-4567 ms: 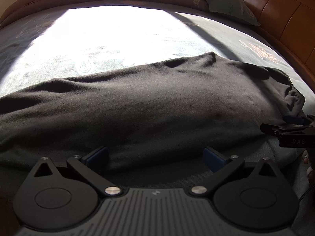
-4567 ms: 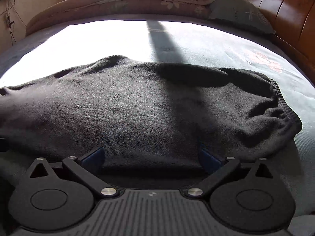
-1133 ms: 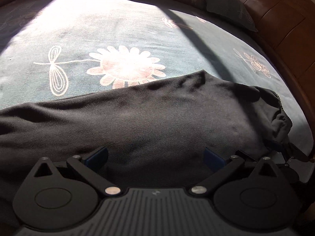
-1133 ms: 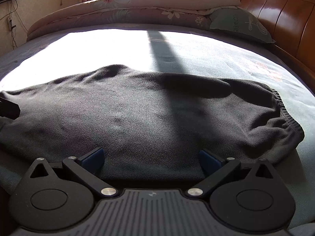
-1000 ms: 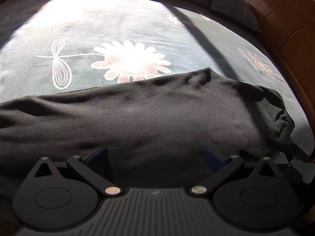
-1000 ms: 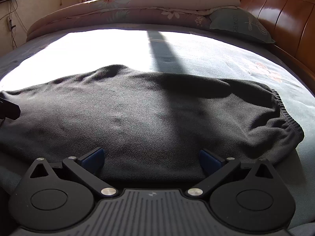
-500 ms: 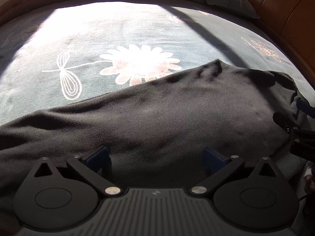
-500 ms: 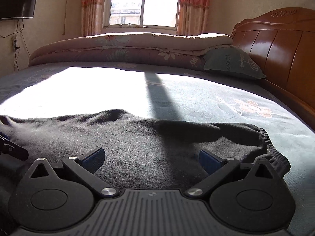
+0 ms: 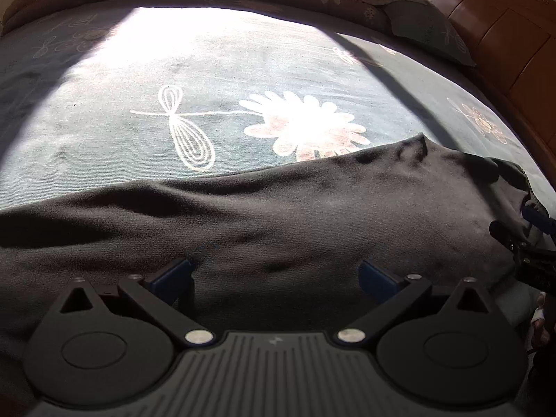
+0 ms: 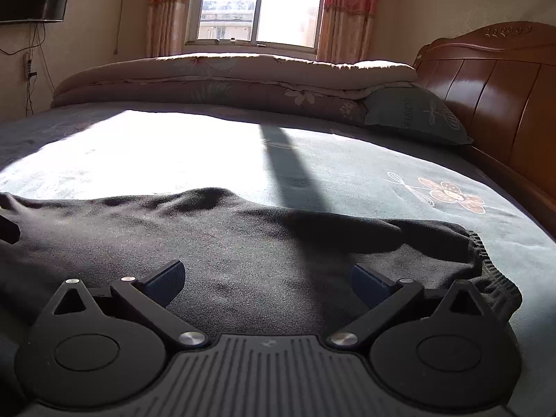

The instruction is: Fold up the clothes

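Observation:
A dark grey pair of trousers (image 9: pixel 278 222) lies across the near part of the bed, with its ribbed elastic waistband (image 10: pixel 486 260) at the right end. It also fills the near half of the right wrist view (image 10: pixel 243 243). My left gripper (image 9: pixel 276 274) is open, its blue pads spread wide just over the cloth's near edge. My right gripper (image 10: pixel 267 279) is open too, low over the waistband end. The right gripper's tip also shows at the right edge of the left wrist view (image 9: pixel 531 239).
The bed has a teal sheet (image 9: pixel 208 80) with flower prints and a bright sun patch. A folded quilt (image 10: pixel 243 76) and a teal pillow (image 10: pixel 417 114) lie at the far side. A wooden headboard (image 10: pixel 504 97) runs along the right. A window (image 10: pixel 257 3) is behind.
The right wrist view has tilted up, so the window and wall now show. The left gripper has pulled back a little. Both grippers stay open and the trousers lie as before.

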Demonstrator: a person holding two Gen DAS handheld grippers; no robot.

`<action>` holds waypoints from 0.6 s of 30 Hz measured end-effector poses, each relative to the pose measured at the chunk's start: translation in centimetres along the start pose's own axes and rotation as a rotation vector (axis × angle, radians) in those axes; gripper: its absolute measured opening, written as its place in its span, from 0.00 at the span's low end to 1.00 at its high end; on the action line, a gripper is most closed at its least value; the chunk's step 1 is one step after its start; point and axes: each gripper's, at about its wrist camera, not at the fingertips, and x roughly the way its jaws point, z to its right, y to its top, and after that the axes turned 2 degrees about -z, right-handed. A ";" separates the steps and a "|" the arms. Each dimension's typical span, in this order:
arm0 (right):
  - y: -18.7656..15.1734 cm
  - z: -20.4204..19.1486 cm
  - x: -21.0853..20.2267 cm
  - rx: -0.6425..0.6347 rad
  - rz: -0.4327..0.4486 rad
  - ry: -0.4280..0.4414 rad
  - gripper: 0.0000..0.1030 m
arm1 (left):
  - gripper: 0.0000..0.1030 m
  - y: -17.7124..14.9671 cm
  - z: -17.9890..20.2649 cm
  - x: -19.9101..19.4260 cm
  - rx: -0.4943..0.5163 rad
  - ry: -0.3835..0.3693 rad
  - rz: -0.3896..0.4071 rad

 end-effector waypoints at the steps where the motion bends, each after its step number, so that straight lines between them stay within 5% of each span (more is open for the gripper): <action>1: 0.0 0.0 0.1 0.004 -0.008 0.004 1.00 | 0.99 -0.6 -0.5 -0.2 0.007 0.020 0.003; 5: -0.2 0.2 0.5 0.025 -0.047 0.004 1.00 | 0.99 -2.1 -2.3 -1.8 0.002 0.032 -0.014; 10: -0.5 0.4 1.2 0.057 -0.106 0.020 1.00 | 0.99 -0.5 -4.6 -3.5 -0.019 0.078 0.065; 14: -0.7 0.8 1.6 0.091 -0.137 0.031 1.00 | 0.99 0.4 -7.2 -2.2 -0.122 0.036 0.043; 18: -0.9 1.3 1.9 0.121 -0.167 0.018 1.00 | 0.99 -1.3 -9.0 -2.1 -0.166 0.081 0.054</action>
